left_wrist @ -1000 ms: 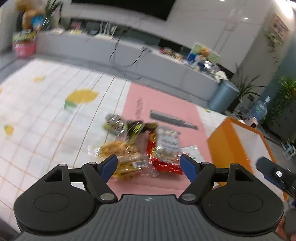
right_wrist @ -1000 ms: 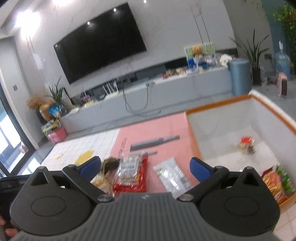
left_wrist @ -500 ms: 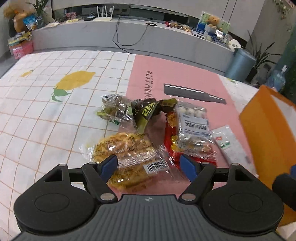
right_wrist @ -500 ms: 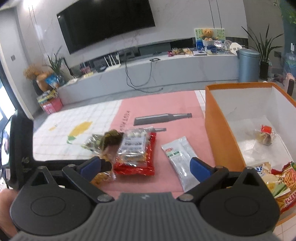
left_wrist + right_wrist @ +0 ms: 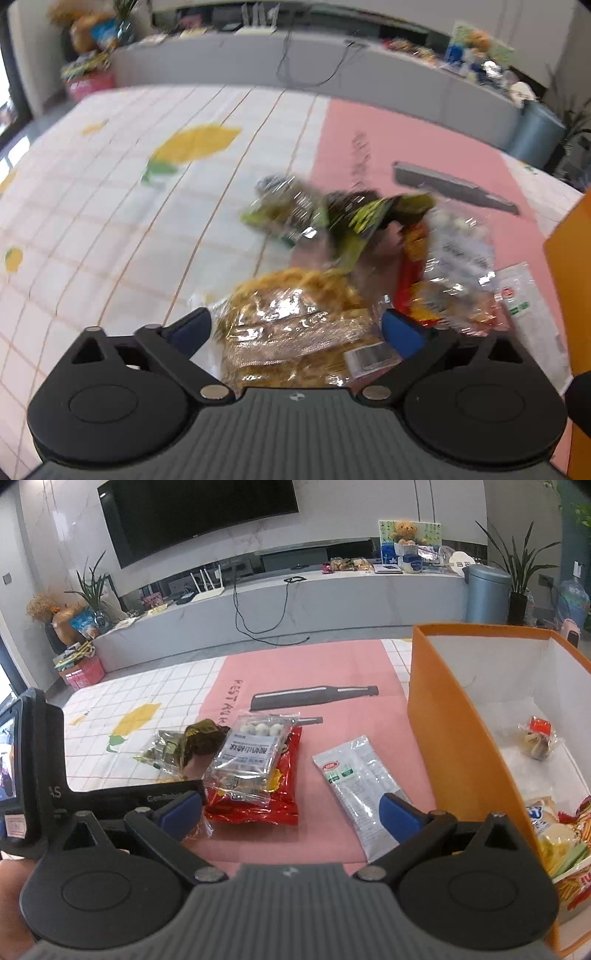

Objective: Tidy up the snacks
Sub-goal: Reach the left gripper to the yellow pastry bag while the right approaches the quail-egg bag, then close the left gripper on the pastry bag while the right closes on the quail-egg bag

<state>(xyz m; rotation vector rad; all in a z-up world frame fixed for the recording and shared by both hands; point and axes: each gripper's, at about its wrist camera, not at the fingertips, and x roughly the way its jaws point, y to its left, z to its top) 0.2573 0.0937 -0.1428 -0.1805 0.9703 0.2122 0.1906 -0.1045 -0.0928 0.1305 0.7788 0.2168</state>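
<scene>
Nearest, left gripper fingers opening around a crinkly clear bag of yellow snacks, not pressing it. Right gripper fingers spread wide, empty, over the pink cloth surface. Beyond: glossy red packet, flat silver sachet, then rigid orange box.

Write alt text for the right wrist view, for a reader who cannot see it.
The open right gripper hovers over a white sachet and a red snack bag on a pink mat. An orange box with some snacks stands at right.
</scene>
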